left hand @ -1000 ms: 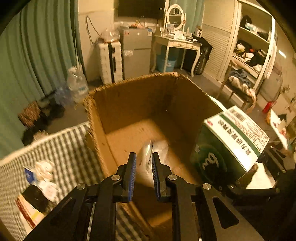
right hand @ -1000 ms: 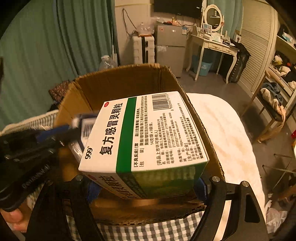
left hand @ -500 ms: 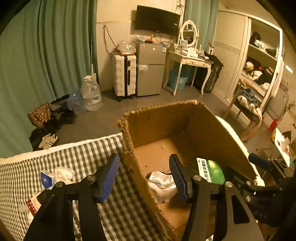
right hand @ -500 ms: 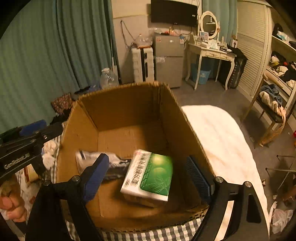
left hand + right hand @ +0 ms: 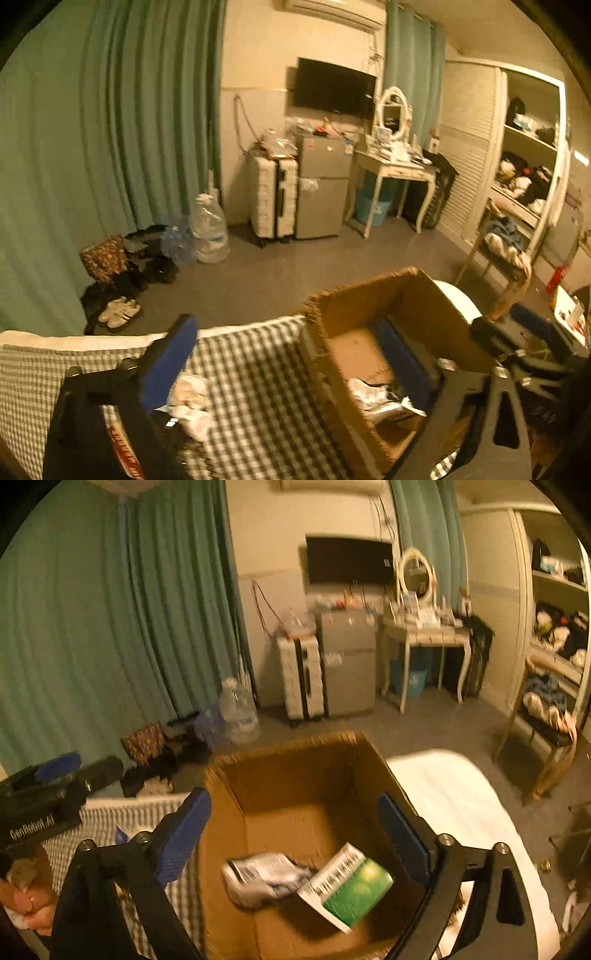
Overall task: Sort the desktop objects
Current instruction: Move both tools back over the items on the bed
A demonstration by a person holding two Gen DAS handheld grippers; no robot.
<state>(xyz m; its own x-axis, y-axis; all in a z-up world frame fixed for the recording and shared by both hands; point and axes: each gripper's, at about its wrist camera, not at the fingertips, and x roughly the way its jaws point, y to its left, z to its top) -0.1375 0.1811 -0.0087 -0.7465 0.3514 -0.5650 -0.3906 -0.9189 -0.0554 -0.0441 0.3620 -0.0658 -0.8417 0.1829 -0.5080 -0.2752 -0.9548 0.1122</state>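
The green-and-white cardboard medicine box (image 5: 347,886) lies tilted on the floor of the open brown corrugated cardboard carton (image 5: 229,867), its barcode face up and one corner resting against a crumpled silver-and-white foil packet (image 5: 264,880) just beside it. Both lie inside the carton, free of any grip. In the left wrist view the same carton (image 5: 332,373) shows the foil packet (image 5: 380,400) at its bottom; the medicine box cannot be made out there.

The right gripper (image 5: 295,827) hangs above the carton with its 2 blue-padded fingers (image 5: 184,834) spread wide and opening further; nothing is between them, only the carton below. The left gripper (image 5: 284,354) is also spread wide with its jaws opening, one blue pad (image 5: 166,363) over the cloth and the other over the carton's inside, holding nothing.

The carton stands on a grey-and-white checked cloth (image 5: 251,387). On that cloth, to the left of the carton, lie crumpled white wrappers (image 5: 188,402) and a red-edged packet (image 5: 122,446). At the lower left of the right wrist view a hand (image 5: 31,904) grips the left gripper's black handle (image 5: 40,812). To the right of the carton lies a white cushioned surface (image 5: 461,805).
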